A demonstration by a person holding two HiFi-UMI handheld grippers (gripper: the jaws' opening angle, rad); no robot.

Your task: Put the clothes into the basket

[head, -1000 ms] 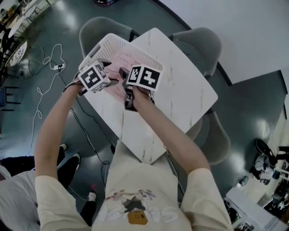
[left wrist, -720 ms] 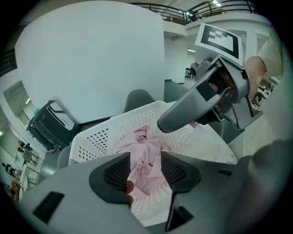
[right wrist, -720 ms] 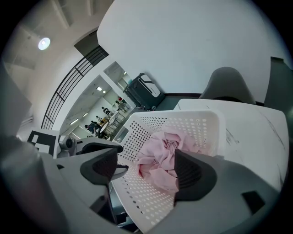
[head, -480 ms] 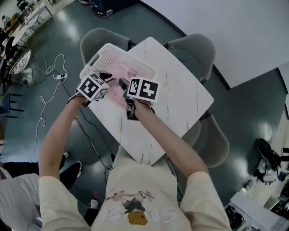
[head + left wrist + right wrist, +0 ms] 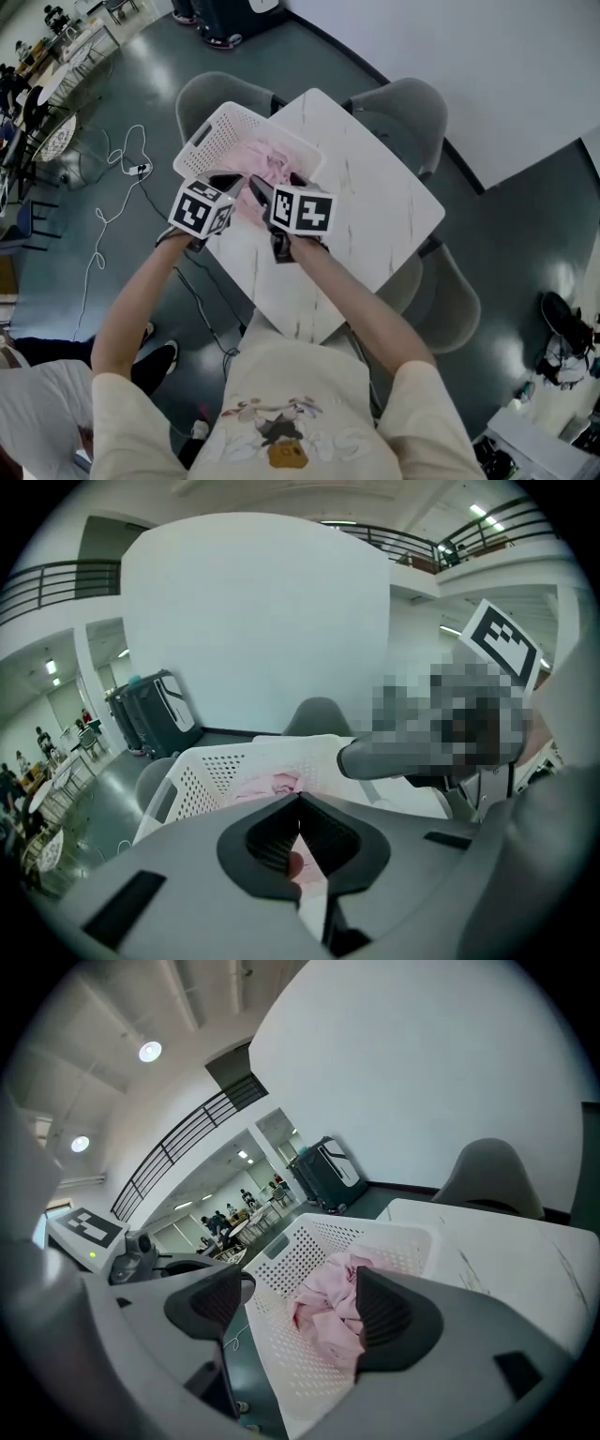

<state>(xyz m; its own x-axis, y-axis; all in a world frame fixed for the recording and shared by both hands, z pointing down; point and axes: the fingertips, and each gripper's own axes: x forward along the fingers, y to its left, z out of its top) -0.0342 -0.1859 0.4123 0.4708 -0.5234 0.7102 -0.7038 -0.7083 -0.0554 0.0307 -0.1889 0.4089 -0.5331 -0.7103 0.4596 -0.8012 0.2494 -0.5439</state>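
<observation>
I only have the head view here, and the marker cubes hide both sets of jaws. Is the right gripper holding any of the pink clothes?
Observer: No. The right gripper view shows the right gripper with its jaws apart and nothing between them. The pink clothes lie beyond them, inside the white basket.
Operator: And the left one?
Observer: The left gripper is closing its jaws shut, and the tips already touch. A sliver of pink shows in the gap behind the tips, but I cannot tell whether any cloth is pinched.
</observation>
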